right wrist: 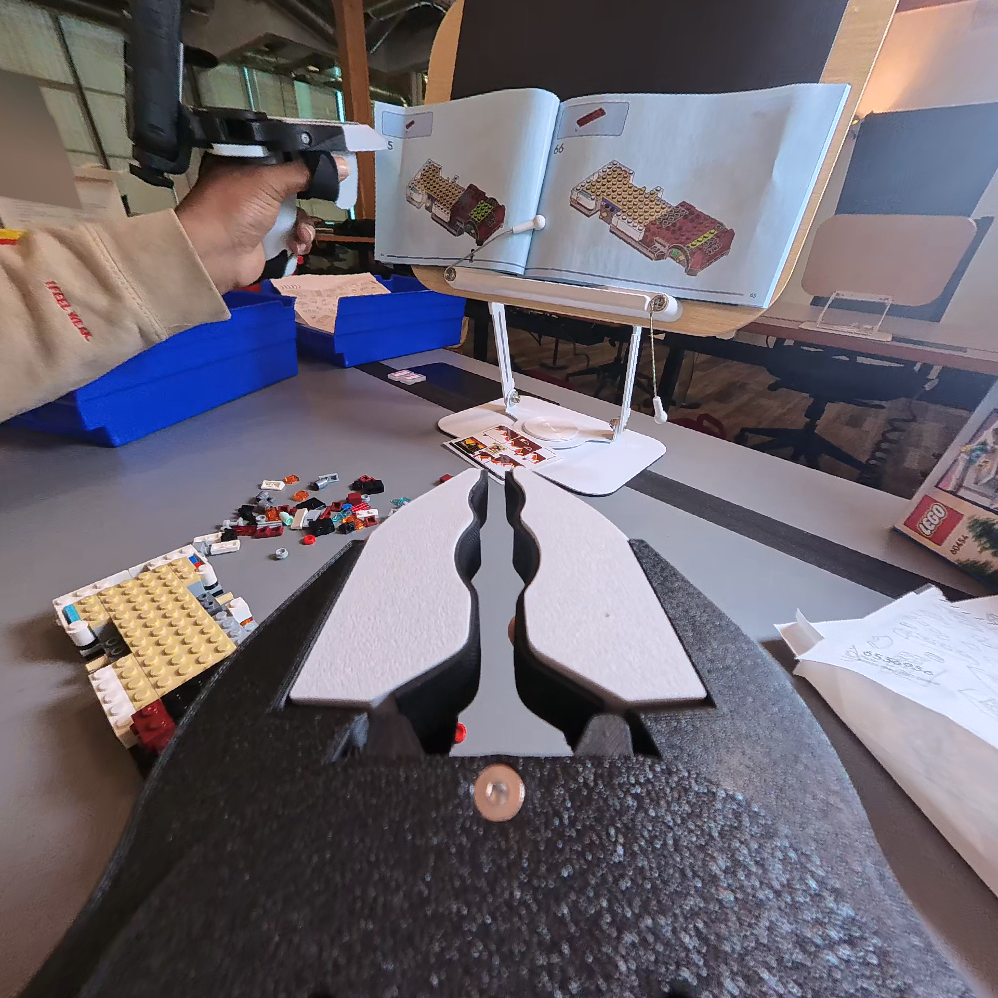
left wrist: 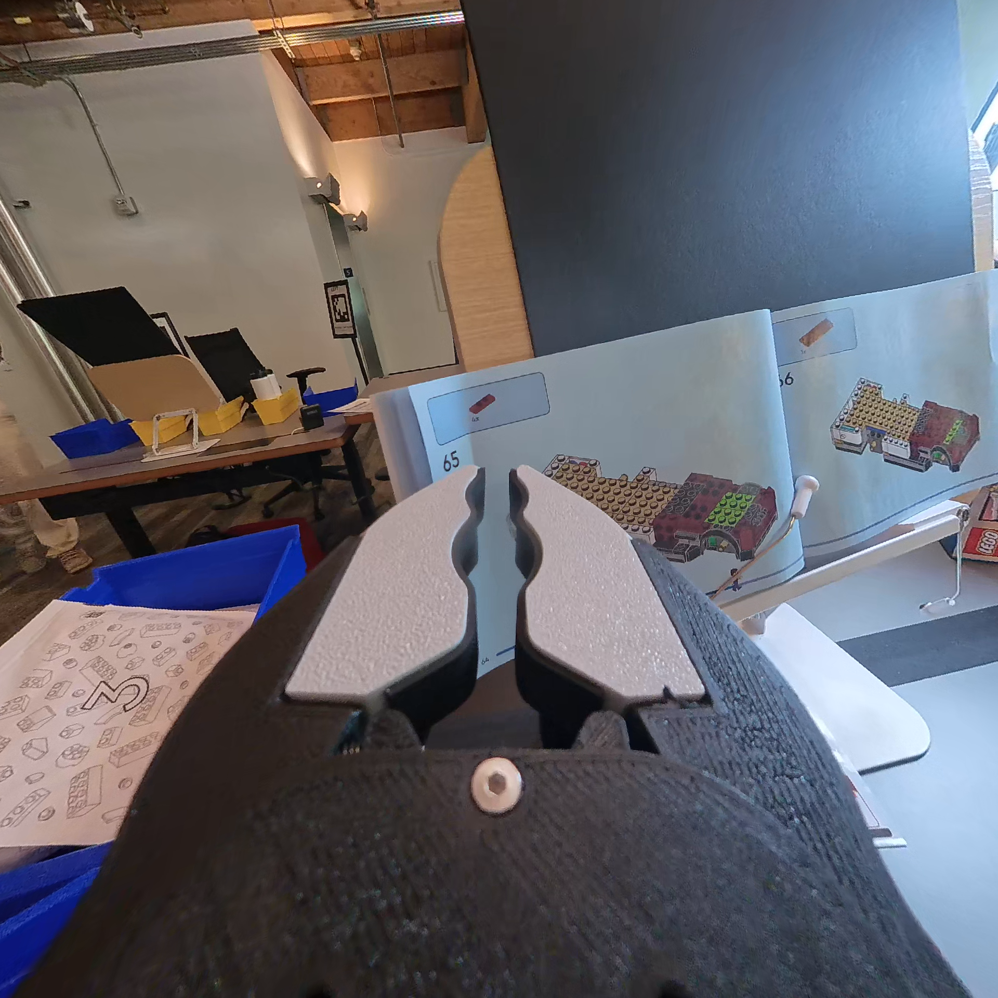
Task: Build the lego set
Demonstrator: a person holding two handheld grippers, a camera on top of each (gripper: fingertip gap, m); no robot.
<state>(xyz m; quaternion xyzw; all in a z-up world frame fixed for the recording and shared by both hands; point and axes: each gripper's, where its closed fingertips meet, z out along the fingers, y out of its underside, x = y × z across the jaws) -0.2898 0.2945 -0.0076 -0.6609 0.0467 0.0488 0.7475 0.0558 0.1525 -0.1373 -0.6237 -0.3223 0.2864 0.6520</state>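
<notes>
1. Grey counter (right wrist: 335,432) carries everything here: a white book stand (right wrist: 594,453) near the far edge, with an open instruction booklet (right wrist: 648,178) propped on its ledge.
2. The left gripper (left wrist: 497,475) is raised in front of the booklet's left page (left wrist: 621,421). Its jaws stand a narrow slit apart with nothing between them; only the page shows through the gap.
3. In the right wrist view that left gripper (right wrist: 372,132) is held by a hand (right wrist: 243,216) in a beige sleeve (right wrist: 92,302), above two blue bins (right wrist: 178,372) at the counter's far left.
4. The right gripper (right wrist: 497,478) hovers low over the counter, pointing toward a sticker sheet (right wrist: 502,448) that lies against the stand's base. Its jaws are nearly together and grip nothing; bare counter shows through the slit.
5. Left of the right gripper lies a scatter of small loose bricks (right wrist: 308,513), and nearer the front left a partly built tan and white brick model (right wrist: 146,626).
6. A toy set box (right wrist: 956,518) sits at the right edge, and a white paper bag (right wrist: 907,680) lies at the front right.
</notes>
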